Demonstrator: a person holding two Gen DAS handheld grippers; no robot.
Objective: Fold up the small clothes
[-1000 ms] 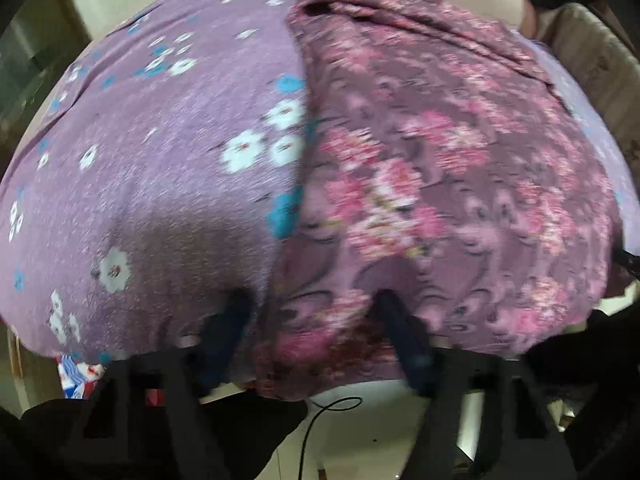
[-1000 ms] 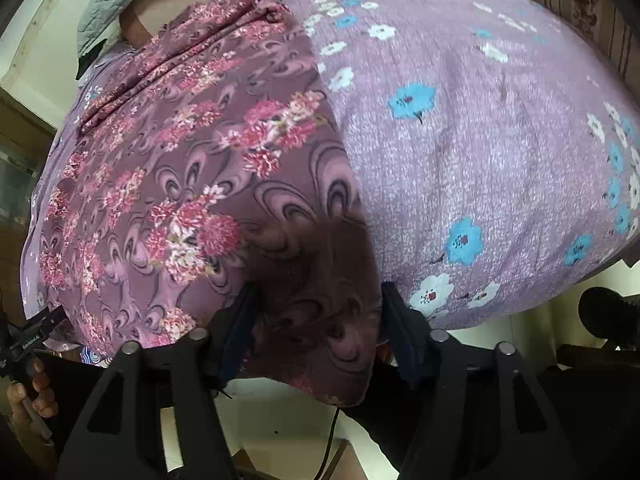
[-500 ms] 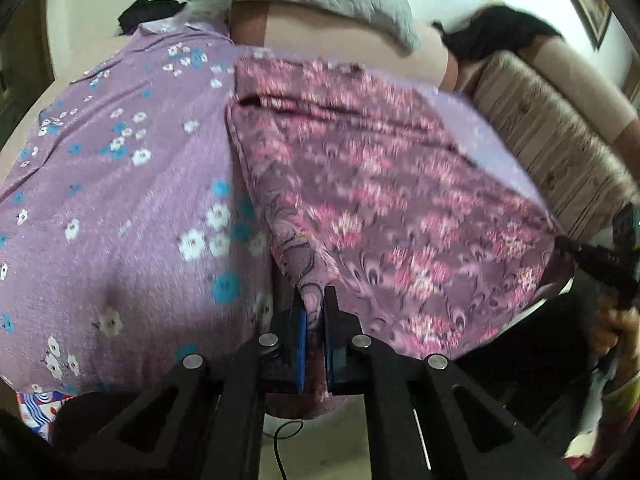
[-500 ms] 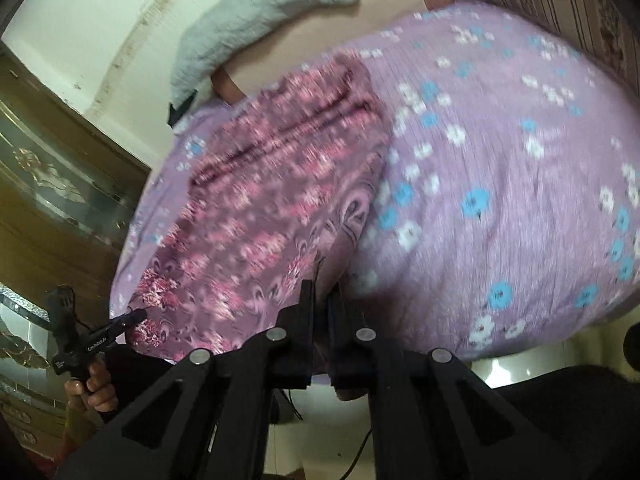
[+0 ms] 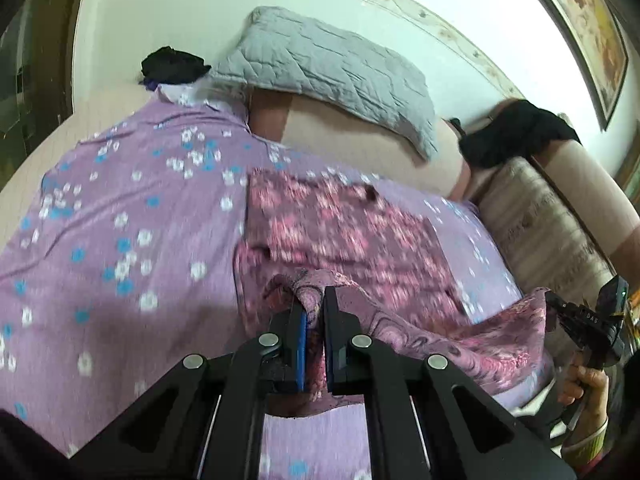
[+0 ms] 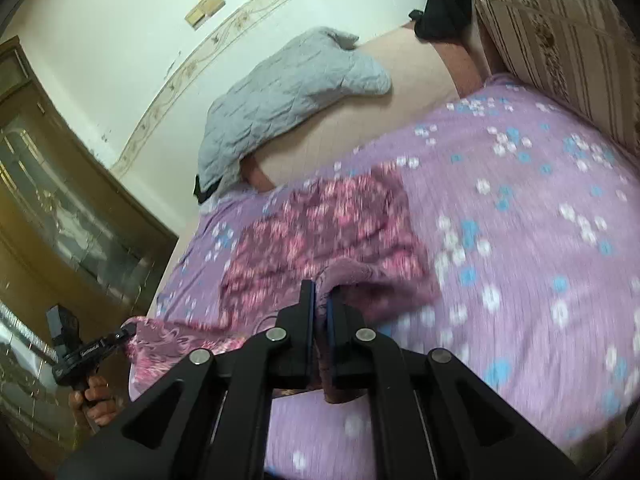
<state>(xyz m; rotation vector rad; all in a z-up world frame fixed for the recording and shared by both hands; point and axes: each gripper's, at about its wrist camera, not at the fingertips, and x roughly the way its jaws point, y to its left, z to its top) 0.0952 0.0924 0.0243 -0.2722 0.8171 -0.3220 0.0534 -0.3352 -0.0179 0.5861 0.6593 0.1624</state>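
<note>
Pinching the near hem of the pink-and-maroon floral garment (image 5: 344, 232), the left tongs (image 5: 315, 300) are pressed together on a bunched fold of the cloth, and the right tongs (image 6: 321, 292) clamp the same hem at its other corner. The garment lies on a lilac bedsheet with white and blue flowers (image 5: 120, 240) that covers the bed, its far part flat on the sheet and its near edge lifted and stretched between the two tongs. Motion blur softens the print, so whether the far part is one layer or already doubled cannot be judged with certainty.

Bare sheet runs wide to the left of the garment in the left wrist view and wide to the right of it in the right wrist view (image 6: 520, 220), which leaves open room on both sides. Beyond the garment the sheet ends near a grey quilted pillow (image 5: 332, 68) resting on the tan bed base by the white wall.

The left wrist view alone shows a small black cloth bundle (image 5: 174, 66) at the far corner of the bed, another black cloth (image 5: 516, 132) draped over the striped beige bed end (image 5: 540, 224), and the right tongs gripping the hem at the frame's right edge. The right wrist view alone shows a brown wooden cabinet with glass panels (image 6: 60, 208) standing beside the bed, and the person's left hand (image 6: 94, 400) around the other tool's handle.
</note>
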